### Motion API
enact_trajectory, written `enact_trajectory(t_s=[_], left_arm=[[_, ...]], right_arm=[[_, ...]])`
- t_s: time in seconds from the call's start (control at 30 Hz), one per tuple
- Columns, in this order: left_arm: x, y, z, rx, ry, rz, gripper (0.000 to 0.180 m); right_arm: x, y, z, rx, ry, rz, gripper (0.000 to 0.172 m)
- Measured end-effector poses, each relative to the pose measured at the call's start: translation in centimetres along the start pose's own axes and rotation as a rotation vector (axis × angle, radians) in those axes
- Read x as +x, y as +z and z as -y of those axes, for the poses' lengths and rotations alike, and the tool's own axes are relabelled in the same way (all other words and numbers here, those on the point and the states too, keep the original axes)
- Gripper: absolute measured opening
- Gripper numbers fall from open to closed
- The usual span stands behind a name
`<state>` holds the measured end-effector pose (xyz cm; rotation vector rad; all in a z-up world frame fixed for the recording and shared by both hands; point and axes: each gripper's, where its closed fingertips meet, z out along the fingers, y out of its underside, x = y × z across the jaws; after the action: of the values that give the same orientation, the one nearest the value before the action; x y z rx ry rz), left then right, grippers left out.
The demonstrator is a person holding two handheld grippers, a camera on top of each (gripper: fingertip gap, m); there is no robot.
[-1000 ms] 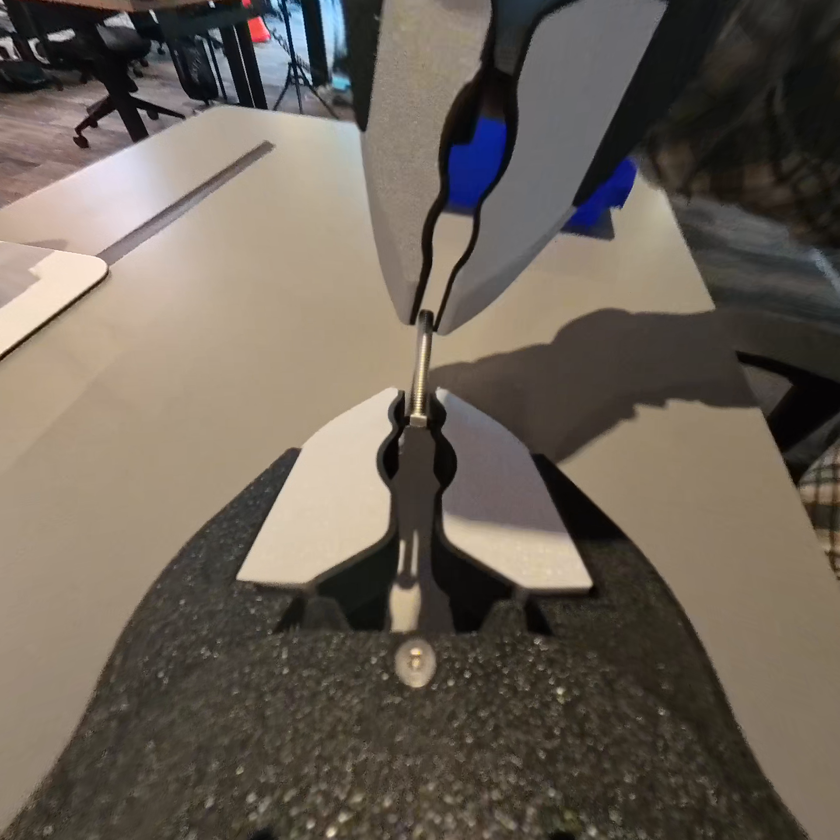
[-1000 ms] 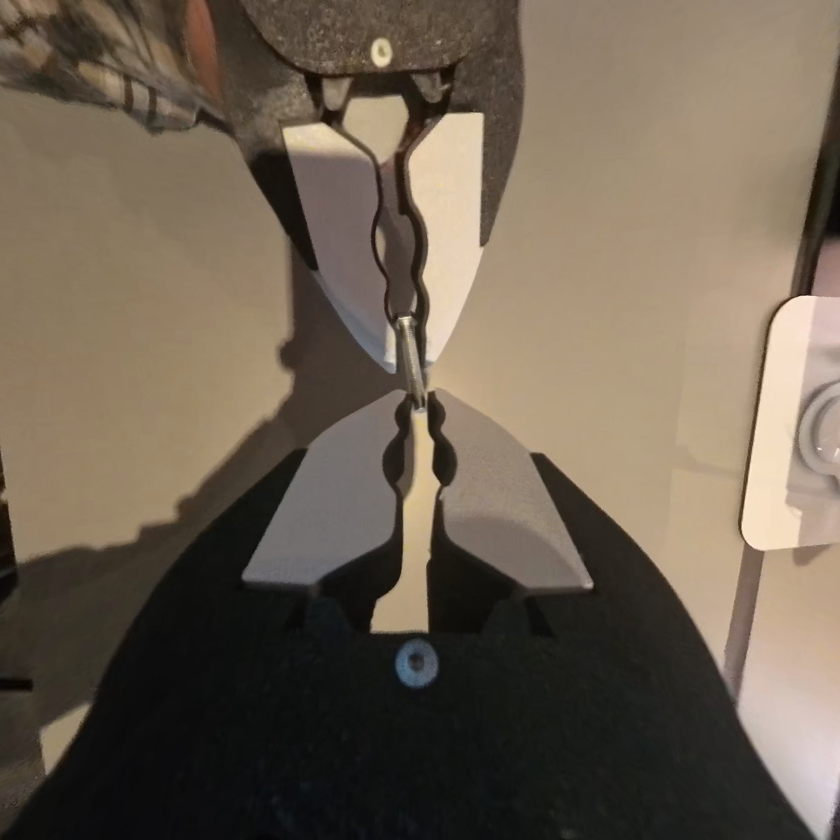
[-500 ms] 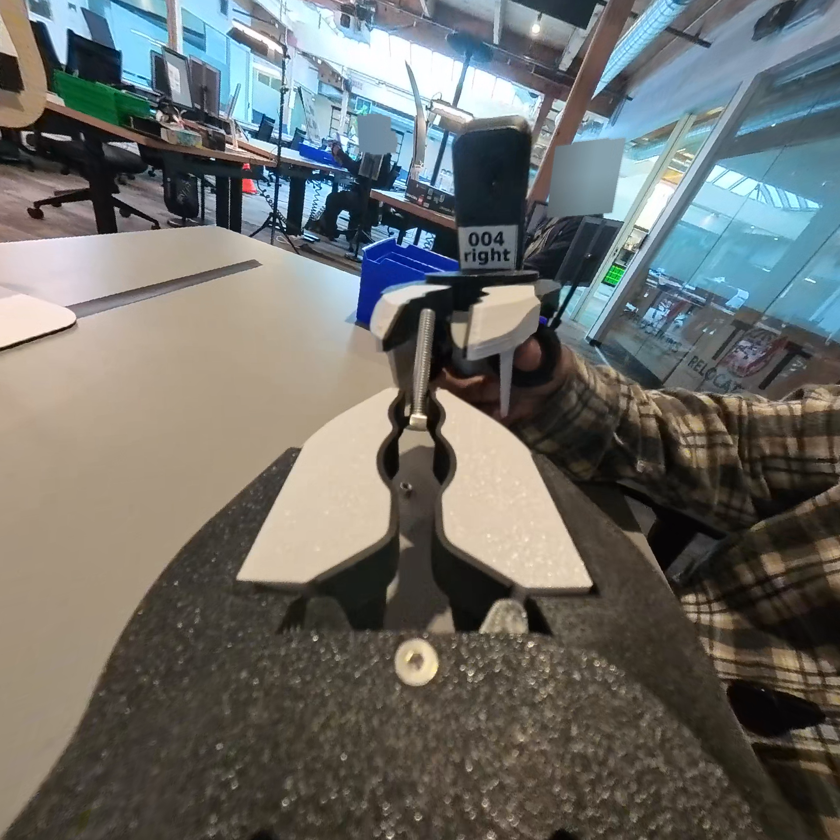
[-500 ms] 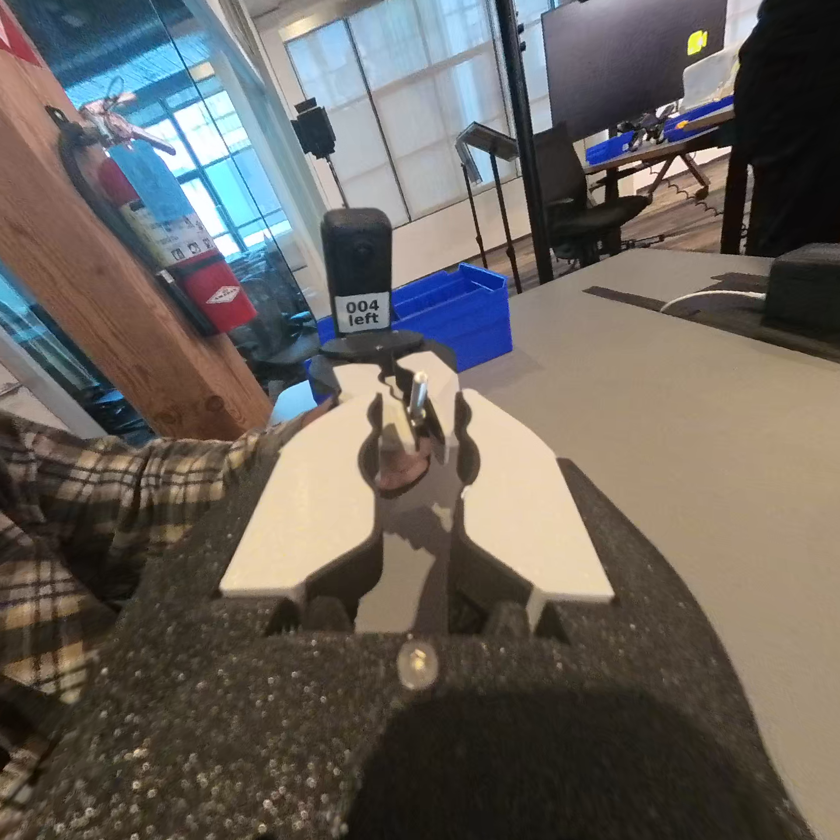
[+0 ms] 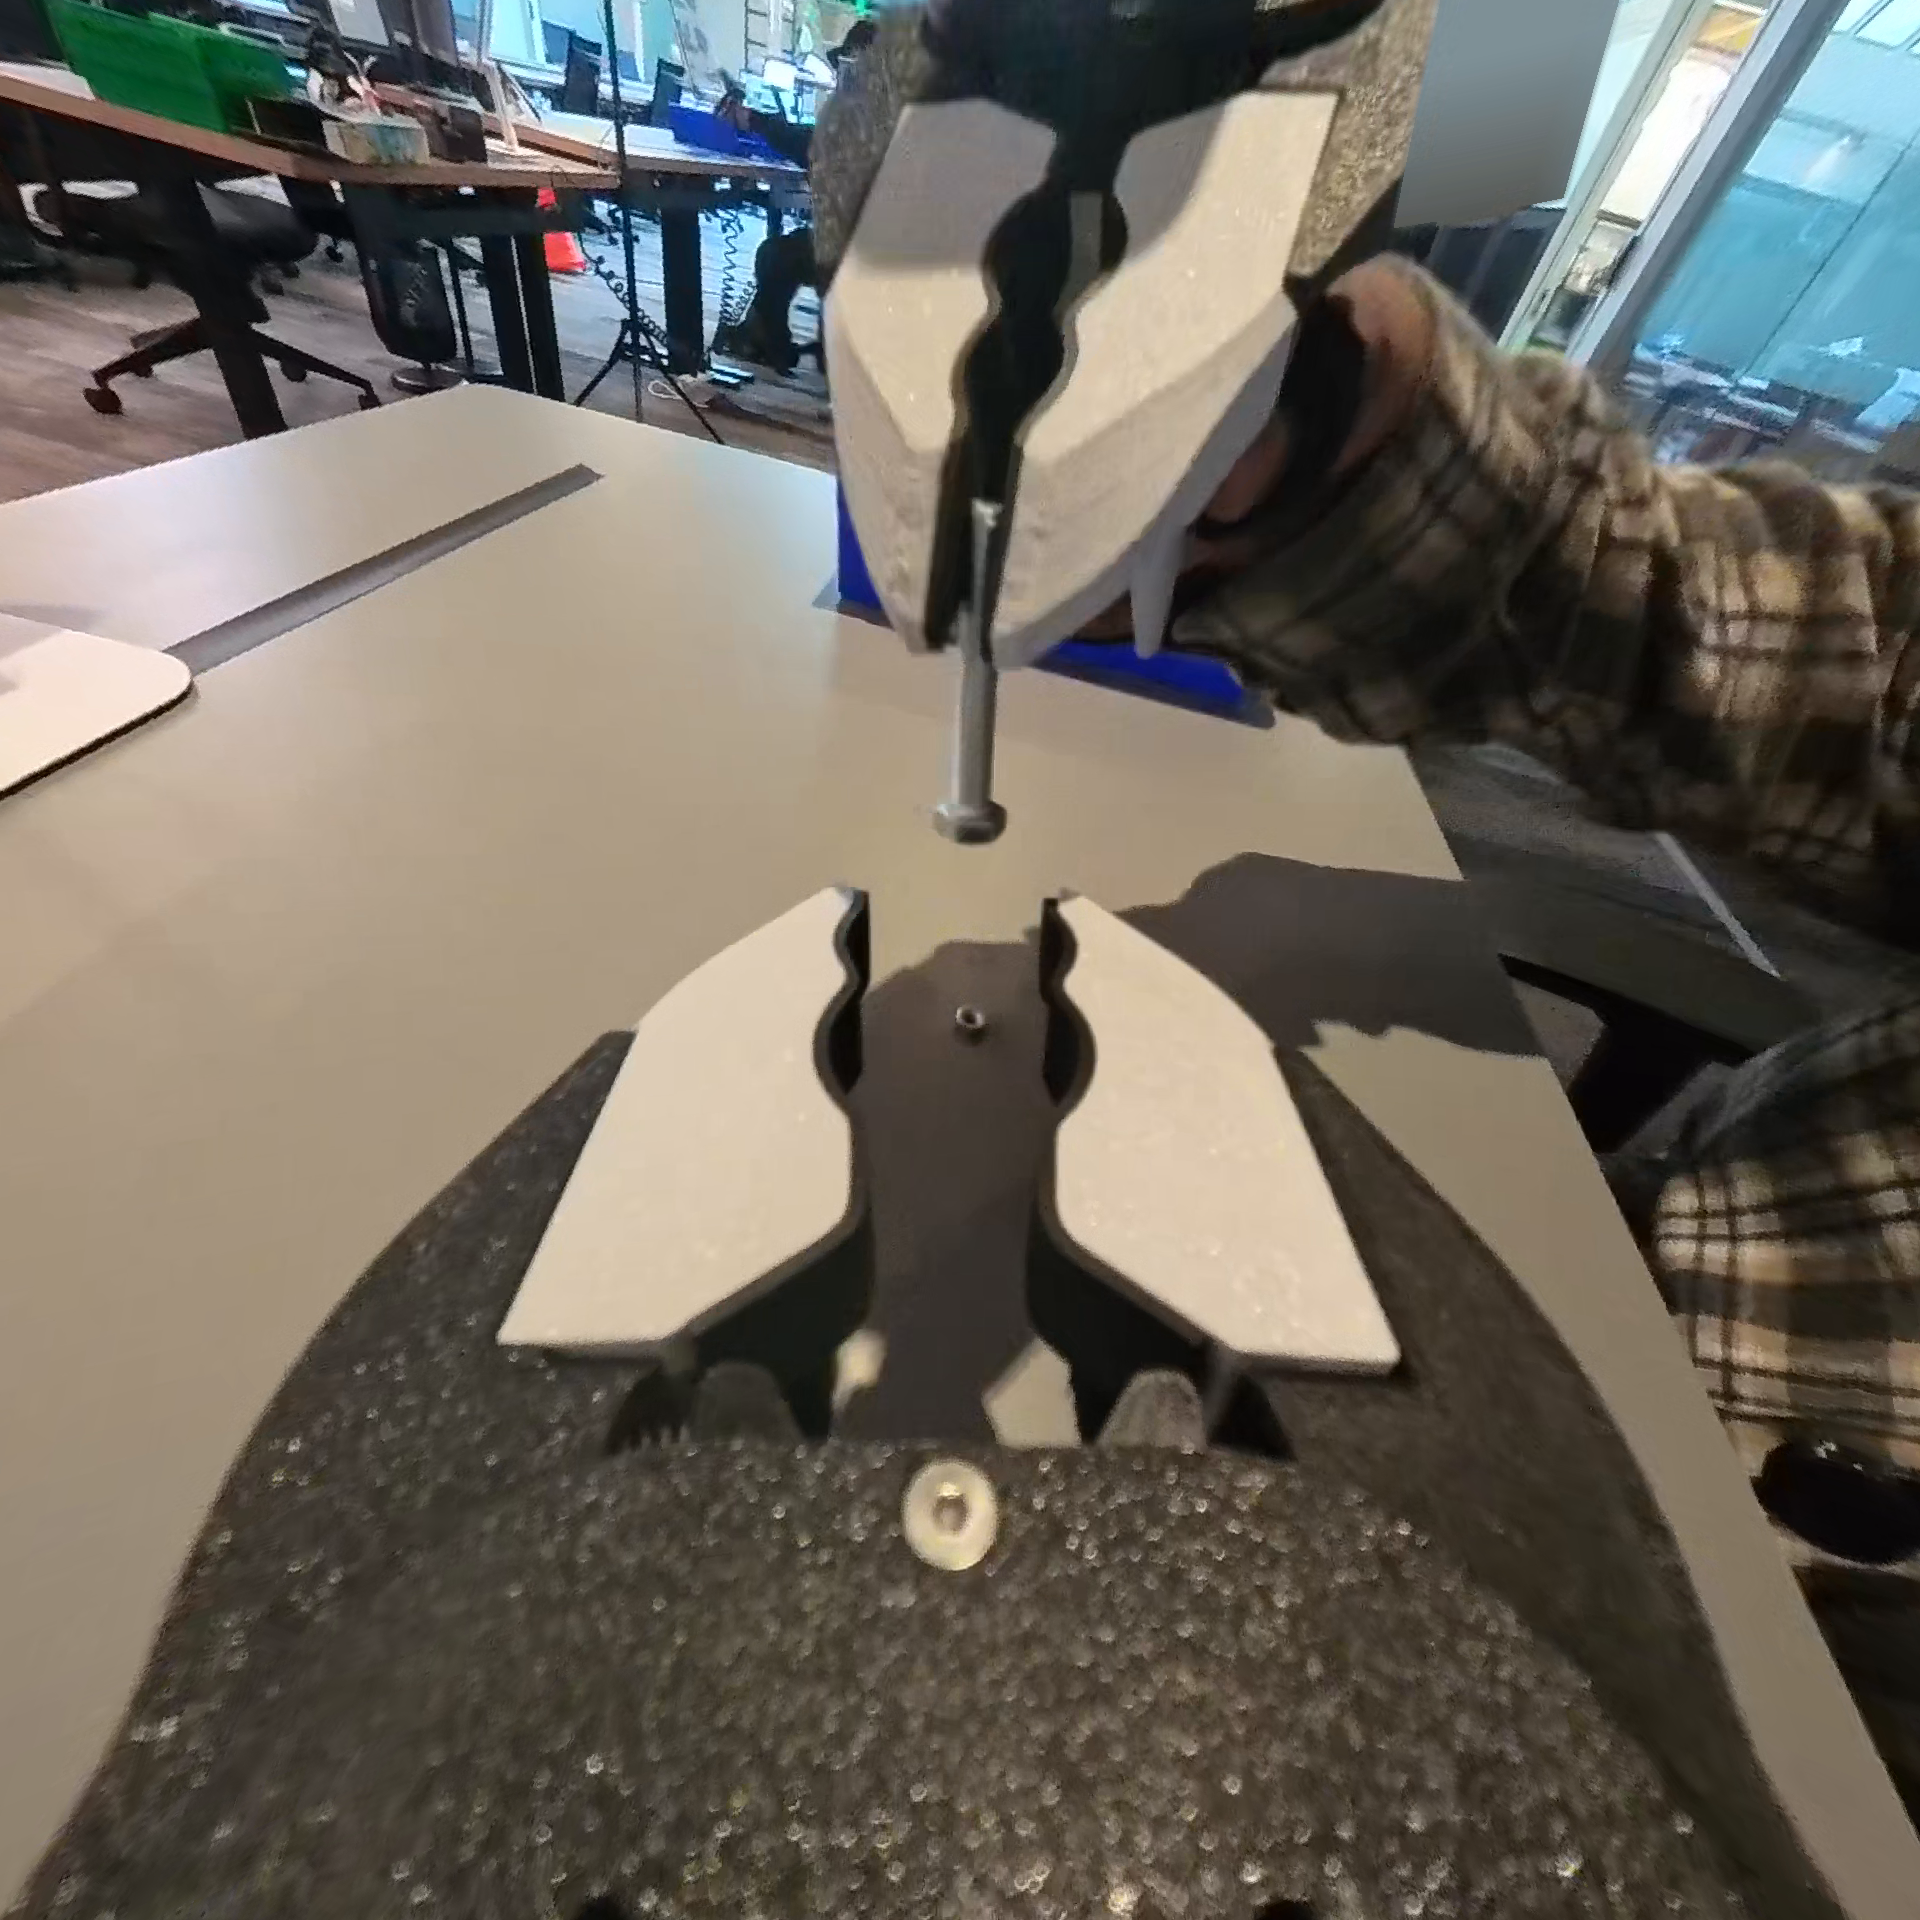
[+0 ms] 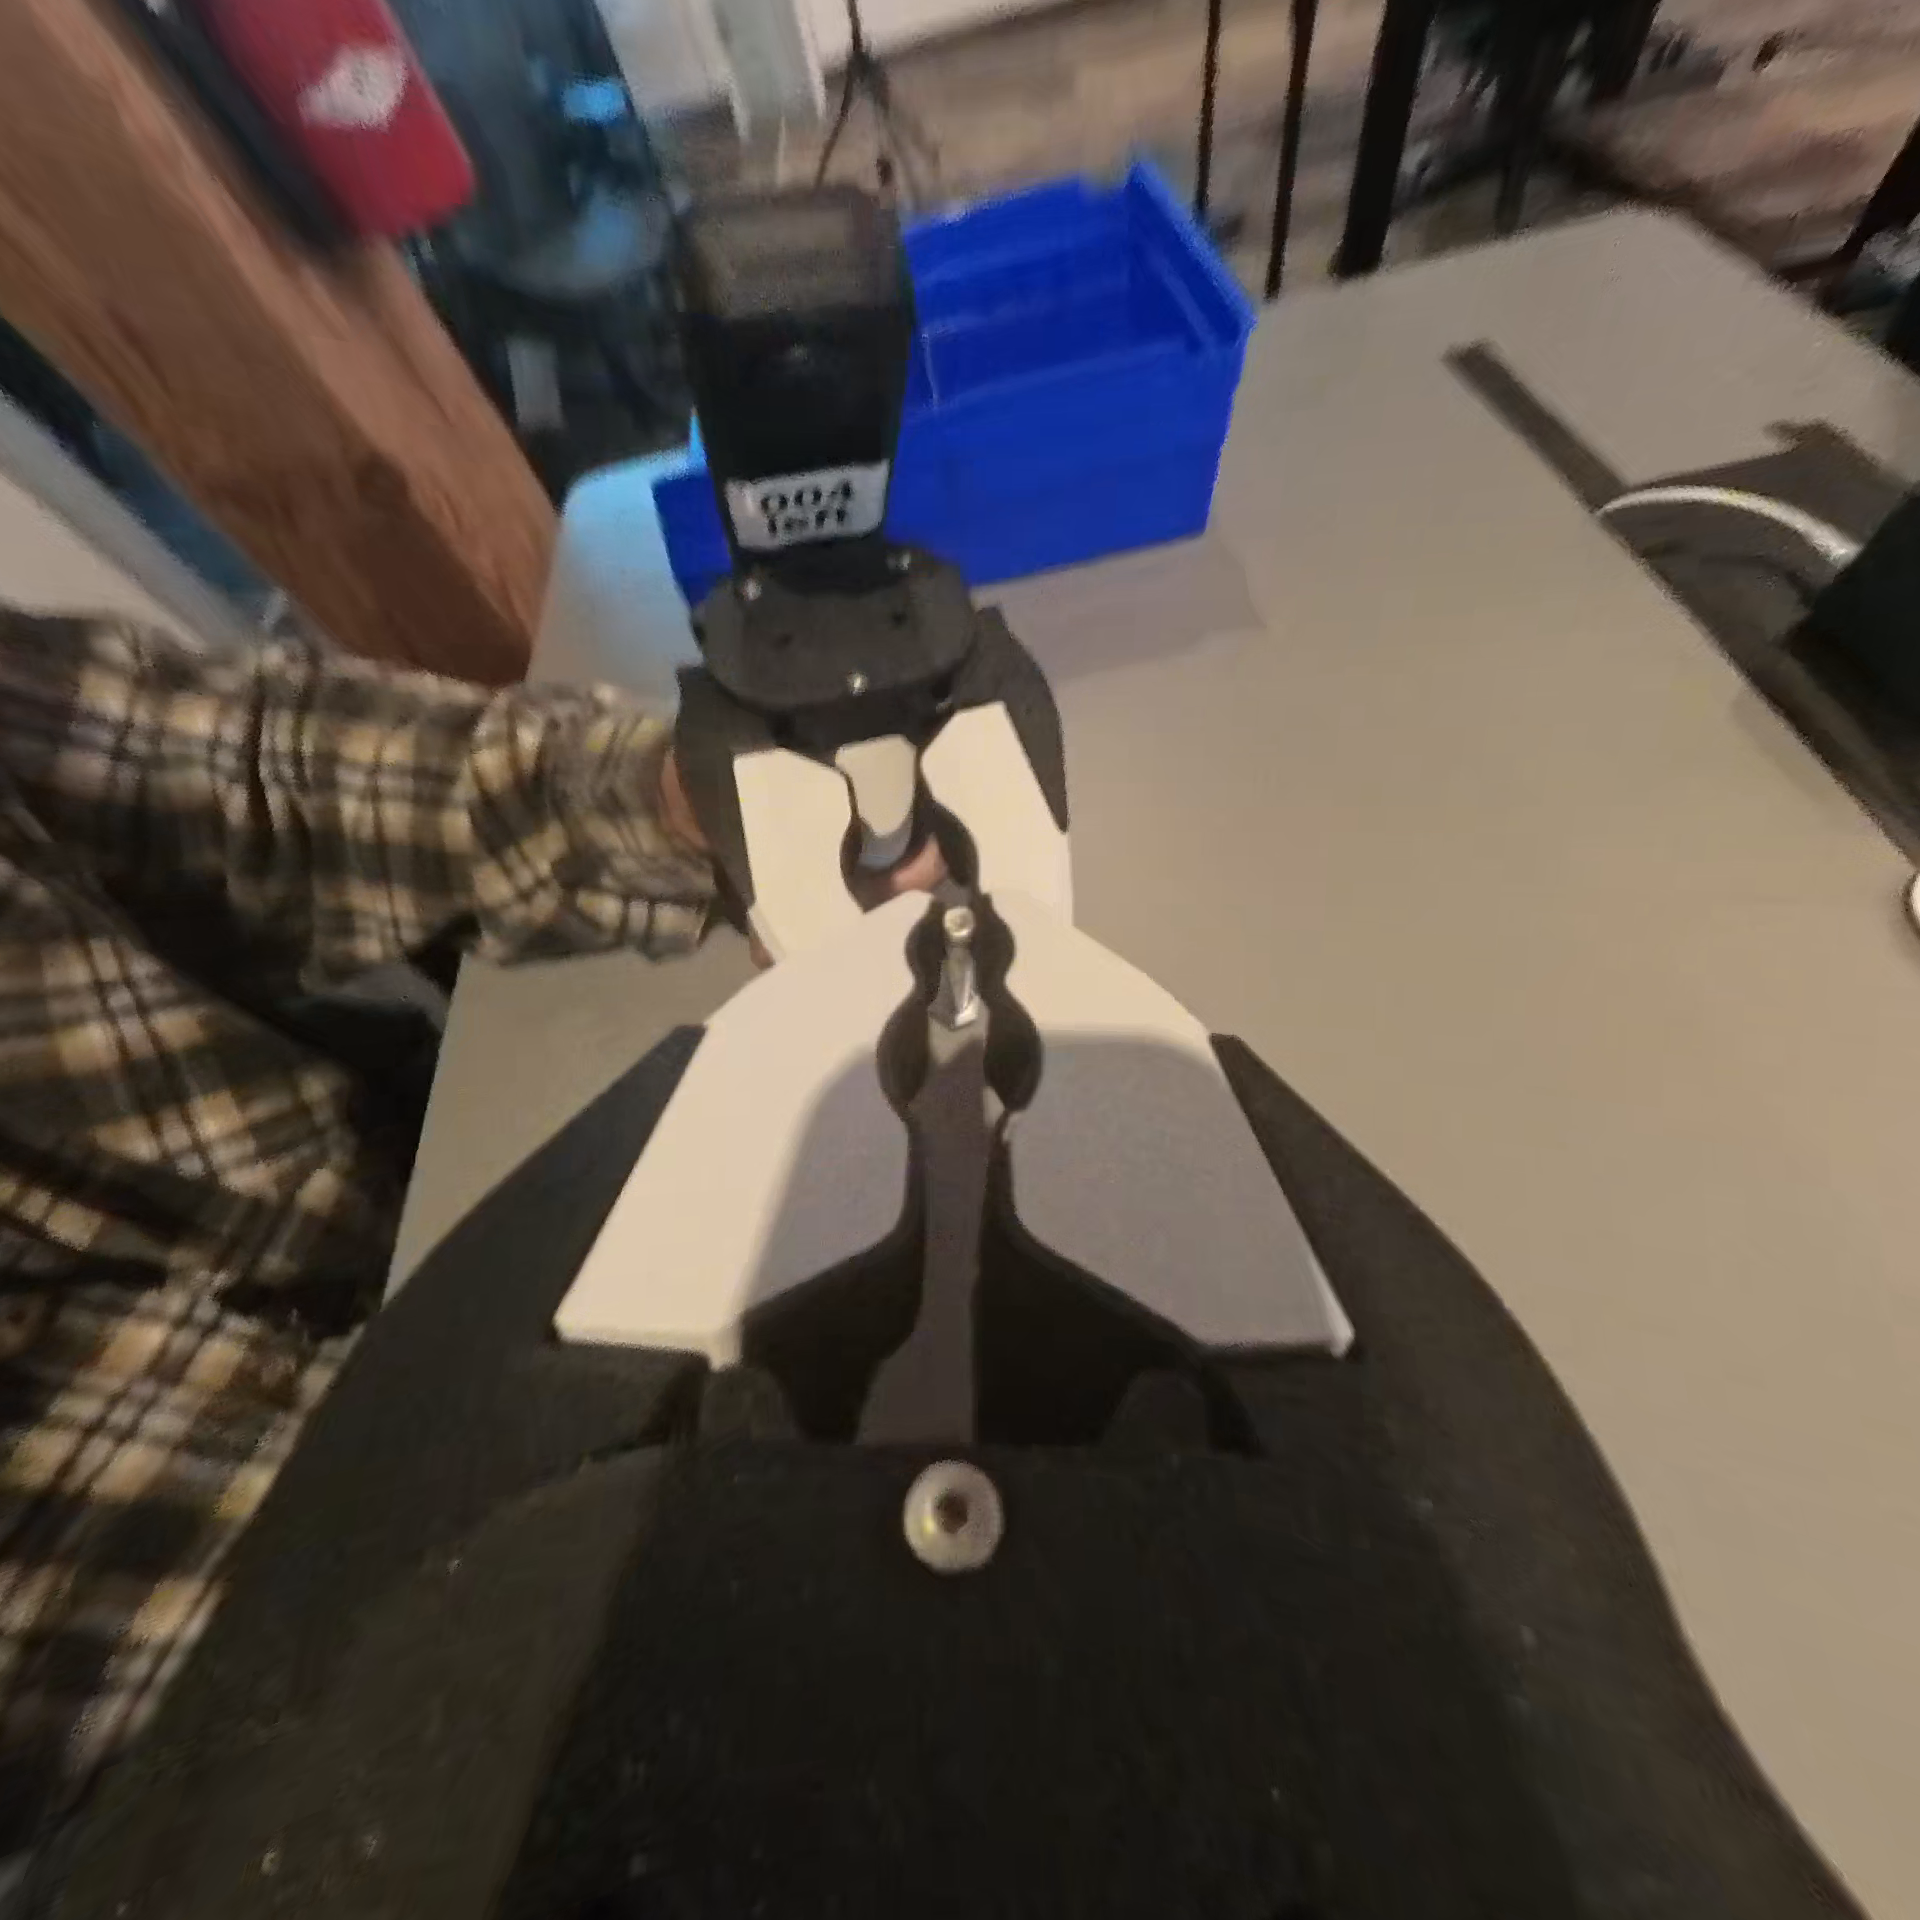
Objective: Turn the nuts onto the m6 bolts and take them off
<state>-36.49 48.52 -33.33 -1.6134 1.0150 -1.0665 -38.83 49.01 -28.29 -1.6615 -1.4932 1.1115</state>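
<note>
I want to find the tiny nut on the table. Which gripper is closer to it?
Left. The nut lies on the table under the left gripper's open fingers; the right gripper is farther off, holding the bolt.

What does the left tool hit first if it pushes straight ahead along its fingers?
Most likely the hex head of the bolt, which hangs just beyond the open left tool, centred on the gap. The right tool holds the bolt's shank. Depth is unclear; the head might pass between the fingers.
</note>
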Motion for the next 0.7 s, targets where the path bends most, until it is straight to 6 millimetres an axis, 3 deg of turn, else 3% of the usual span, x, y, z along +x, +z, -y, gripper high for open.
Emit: enact_trajectory(t_s=[0.2, 0.7], left_arm=[[0.7, -0.2, 0.7, 0.034, 0.014, -0.032, 0.022], [1.1, -0.1, 0.7, 0.033, 0.035, -0.040, 0.011]], right_arm=[[-1.0, 1.3, -1.1, -0.176, -0.063, 0.037, 0.006], [-1.2, 1.5, -0.4, -0.112, -0.059, 0.065, 0.005]])
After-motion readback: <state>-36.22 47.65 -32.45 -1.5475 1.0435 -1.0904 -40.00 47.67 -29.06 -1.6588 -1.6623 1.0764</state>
